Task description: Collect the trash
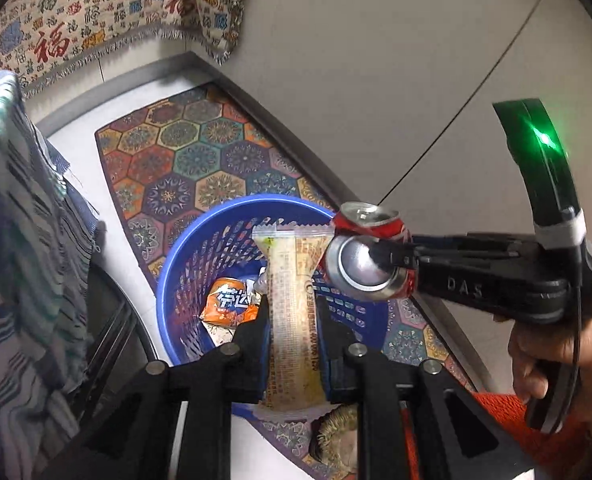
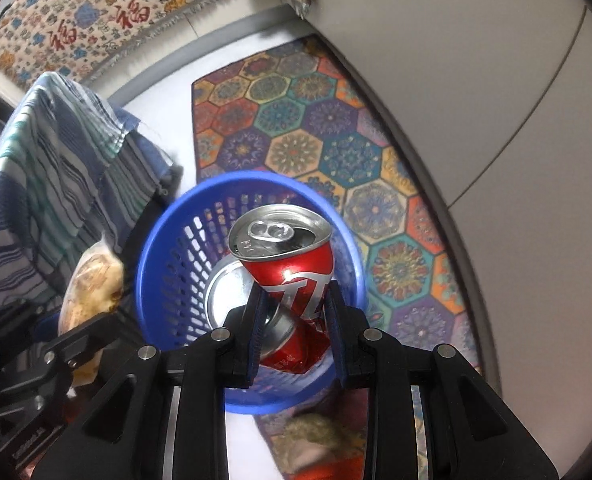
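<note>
One orange packet (image 1: 228, 307) already lay in the blue plastic basket (image 1: 184, 264); above it, the left gripper (image 1: 294, 344) clamped a long beige wrapper (image 1: 294, 312), and the right gripper (image 2: 294, 312) a crushed red can (image 2: 292, 276), both unreleased.

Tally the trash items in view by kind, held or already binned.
Crushed red soda can, held by right gripper: 1
Long snack wrapper, held by left gripper: 1
Orange packet, in blue basket: 1
Total: 3
</note>
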A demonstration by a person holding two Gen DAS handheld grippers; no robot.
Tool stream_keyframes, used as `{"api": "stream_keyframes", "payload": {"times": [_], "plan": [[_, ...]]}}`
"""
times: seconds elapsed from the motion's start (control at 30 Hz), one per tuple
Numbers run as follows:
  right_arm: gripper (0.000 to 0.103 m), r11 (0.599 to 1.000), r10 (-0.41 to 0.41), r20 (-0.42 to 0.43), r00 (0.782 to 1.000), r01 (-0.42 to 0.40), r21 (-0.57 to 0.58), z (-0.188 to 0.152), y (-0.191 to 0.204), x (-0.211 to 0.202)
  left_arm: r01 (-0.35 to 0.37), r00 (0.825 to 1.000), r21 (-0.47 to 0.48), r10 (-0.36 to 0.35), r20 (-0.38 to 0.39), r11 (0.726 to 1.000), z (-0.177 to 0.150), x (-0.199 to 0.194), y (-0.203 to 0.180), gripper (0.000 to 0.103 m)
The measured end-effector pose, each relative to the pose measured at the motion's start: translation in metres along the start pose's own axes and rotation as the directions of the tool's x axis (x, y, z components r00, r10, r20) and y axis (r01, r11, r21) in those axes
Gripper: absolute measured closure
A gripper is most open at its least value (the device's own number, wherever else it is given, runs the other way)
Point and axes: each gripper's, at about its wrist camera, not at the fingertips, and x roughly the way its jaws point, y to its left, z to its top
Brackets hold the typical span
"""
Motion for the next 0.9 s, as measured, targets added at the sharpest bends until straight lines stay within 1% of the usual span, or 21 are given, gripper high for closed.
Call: {"api": "stream_keyframes", "payload": {"times": [0.03,0.07,0.1,0.13,0.2,0.23,0.27,0.3,0.33,0.37,0.4,0.47,0.5,0.6,0.67,0.73,0.8,0.87,0.9], "plan": [[0.072,1.000,0.026,-0.015,1.000,-0.026,0.009,0.000,-0.002,0.006,-0.004,1.000,-0.003,0.004,-0.008,1.000,0.002,0.005,0.002,0.080],[0.066,0.999,0.039,-0.022,0.999,-0.039,0.019,0.000,-0.003,0.011,0.003,1.000,-0.009,-0.003,-0.016,1.000,0.004,0.009,0.005,0.069],[0.051,0.997,0.060,-0.015,0.998,-0.059,0.041,-0.001,-0.008,0.016,0.010,1.000,-0.017,-0.011,-0.015,1.000,0.007,0.011,0.007,0.063],[0.045,0.996,0.067,-0.008,0.998,-0.067,0.053,-0.002,-0.011,0.018,0.012,1.000,-0.028,-0.013,-0.006,1.000,0.010,0.011,0.008,0.055],[0.040,0.995,0.065,0.006,0.998,-0.065,0.081,-0.003,-0.017,0.018,0.010,1.000,-0.029,-0.010,0.024,1.000,0.016,0.007,0.011,0.051],[0.038,0.994,0.069,0.015,0.998,-0.070,0.090,-0.003,-0.020,0.015,0.008,0.999,-0.023,-0.007,0.039,1.000,0.018,0.003,0.010,0.046],[0.031,0.992,0.074,0.028,0.997,-0.076,0.097,-0.004,-0.022,0.010,-0.002,0.998,-0.017,0.003,0.057,1.000,0.020,-0.004,0.009,0.041],[0.021,0.992,0.074,0.042,0.996,-0.078,0.104,-0.003,-0.024,0.006,-0.014,0.997,-0.016,0.015,0.070,1.000,0.022,-0.009,0.009,0.040],[0.015,0.991,0.064,0.061,0.996,-0.071,0.116,-0.004,-0.026,-0.002,-0.020,0.996,-0.015,0.022,0.082,1.000,0.024,-0.015,0.008,0.037],[0.003,0.990,0.055,0.074,0.996,-0.064,0.126,-0.004,-0.026,-0.009,-0.025,0.994,-0.006,0.025,0.106,1.000,0.025,-0.027,0.006,0.034],[0.000,0.989,0.045,0.085,0.995,-0.057,0.137,-0.005,-0.027,-0.017,-0.032,0.992,0.002,0.032,0.124,0.999,0.024,-0.039,0.002,0.031],[0.000,0.988,0.032,0.101,0.994,-0.046,0.145,-0.010,-0.024,-0.039,-0.055,0.986,0.013,0.052,0.161,0.998,0.020,-0.066,-0.004,0.016],[0.000,0.989,0.025,0.103,0.994,-0.040,0.144,-0.014,-0.020,-0.050,-0.053,0.983,0.018,0.050,0.175,0.998,0.017,-0.078,-0.007,0.015],[0.000,0.990,0.001,0.133,0.991,-0.020,0.137,-0.028,-0.009,-0.090,-0.047,0.986,0.056,0.037,0.162,0.997,0.003,-0.112,-0.019,0.000],[0.000,0.993,-0.034,0.179,0.983,0.014,0.114,-0.041,0.003,-0.122,-0.079,0.980,0.077,0.063,0.191,0.994,-0.011,-0.134,-0.027,0.000],[0.000,0.993,-0.089,0.260,0.961,0.067,0.094,-0.061,0.015,-0.156,-0.139,0.966,0.079,0.117,0.232,0.987,-0.027,-0.155,-0.034,0.000],[0.000,0.992,-0.115,0.347,0.931,0.088,0.094,-0.087,0.026,-0.187,-0.193,0.947,0.076,0.165,0.277,0.978,-0.046,-0.178,-0.043,0.000],[0.000,0.992,-0.116,0.396,0.911,0.085,0.095,-0.106,0.035,-0.206,-0.287,0.918,0.063,0.255,0.302,0.956,-0.060,-0.191,-0.052,0.000],[0.000,0.991,-0.122,0.425,0.897,0.088,0.100,-0.117,0.040,-0.216,-0.341,0.903,0.070,0.306,0.303,0.937,-0.067,-0.196,-0.058,0.000]]}}
